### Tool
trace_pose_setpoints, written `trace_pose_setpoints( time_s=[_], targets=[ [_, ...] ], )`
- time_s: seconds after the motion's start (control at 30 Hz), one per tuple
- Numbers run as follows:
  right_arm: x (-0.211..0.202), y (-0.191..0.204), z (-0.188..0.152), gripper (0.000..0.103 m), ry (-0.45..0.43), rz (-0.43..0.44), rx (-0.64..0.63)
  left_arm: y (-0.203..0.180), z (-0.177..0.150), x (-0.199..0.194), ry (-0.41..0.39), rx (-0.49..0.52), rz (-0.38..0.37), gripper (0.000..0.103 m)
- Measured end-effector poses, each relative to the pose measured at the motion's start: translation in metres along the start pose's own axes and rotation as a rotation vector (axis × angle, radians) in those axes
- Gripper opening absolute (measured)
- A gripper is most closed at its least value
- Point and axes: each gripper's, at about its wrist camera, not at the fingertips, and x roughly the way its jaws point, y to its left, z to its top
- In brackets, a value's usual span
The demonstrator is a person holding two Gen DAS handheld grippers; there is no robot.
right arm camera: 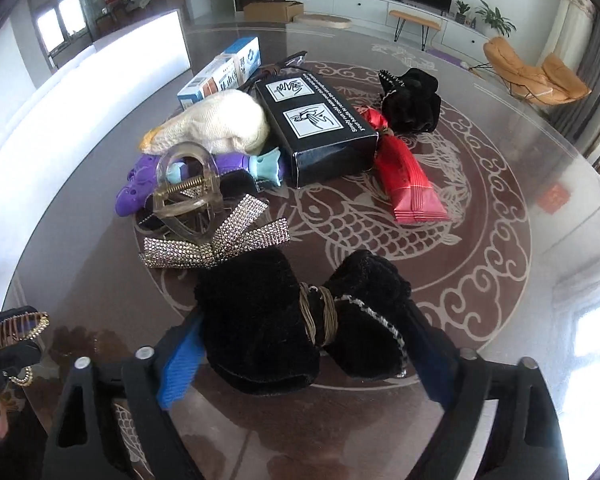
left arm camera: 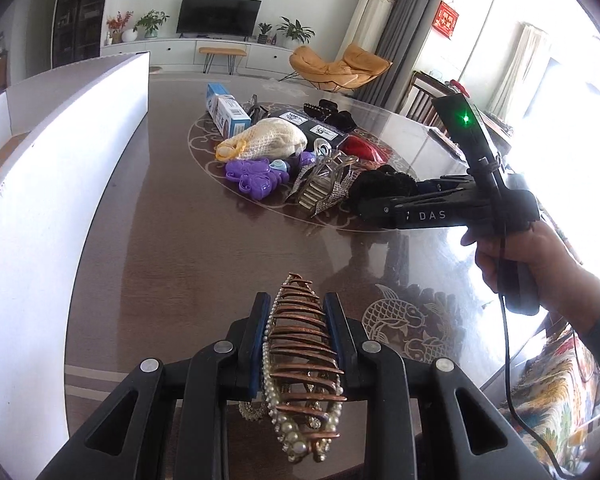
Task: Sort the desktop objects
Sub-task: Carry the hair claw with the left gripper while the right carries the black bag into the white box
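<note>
Tongs in the left hand (left arm camera: pixel 296 344) are pinched on a copper hair claw (left arm camera: pixel 304 360) edged with pearls; the blue pads (left arm camera: pixel 260 344) are pressed to both its sides, and the claw is held above the dark glossy surface (left arm camera: pixel 172 208). In the right wrist view this claw is glimpsed at the 9 o'clock edge.

The right tongs (right arm camera: pixel 300 364) are set around a black velvet bow (right arm camera: pixel 300 320) tied at its middle with wire. Their jaws stand partly spread, one blue pad (right arm camera: pixel 180 364) at the bow's 8 o'clock end and the other at its 4 o'clock end. Whether the pads press into the velvet cannot be told. The bow lies on the surface at the 6 o'clock side of the pile.

At 11 o'clock from the bow, touching it, a rhinestone bow (right arm camera: pixel 216 240) is seen, with a clear claw clip (right arm camera: pixel 188 196) standing on it. Beyond these lie a purple toy (right arm camera: pixel 140 188), a cream mesh bag (right arm camera: pixel 220 124) and a blue-white carton (right arm camera: pixel 224 72). A black box (right arm camera: pixel 316 128) lies at 12 o'clock, a red packet (right arm camera: pixel 408 184) at 1 o'clock just beside it, and a black scrunchie (right arm camera: pixel 412 104) beyond the packet. A white box wall (left arm camera: pixel 60 160) runs along the 9 o'clock side of the left wrist view, well apart from the pile.

A person's hand (left arm camera: pixel 532 256) is seen gripping the right handle.
</note>
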Motion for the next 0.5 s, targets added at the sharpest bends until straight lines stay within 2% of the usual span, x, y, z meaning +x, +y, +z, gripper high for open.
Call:
trace_pose_setpoints(
  time_s=[0.07,0.23,0.37,0.5],
  targets=[
    [-0.01,-0.001,-0.004,0.052,-0.006,0.039,0.049,0.003,0.001,-0.012,-0.013,-0.013,-0.003,0.026],
    [-0.059,0.013,-0.006,0.052,-0.086,0.05,0.058,0.014,0.016,-0.056,-0.09,-0.082,-0.025,0.026],
    [-0.106,0.053,0.028,0.052,-0.194,0.18,0.038,0.042,0.033,-0.107,-0.185,-0.144,0.025,0.026],
    [-0.129,0.137,0.07,0.053,-0.273,0.331,-0.068,0.092,0.038,-0.151,-0.235,-0.211,0.137,0.026]
  ],
)
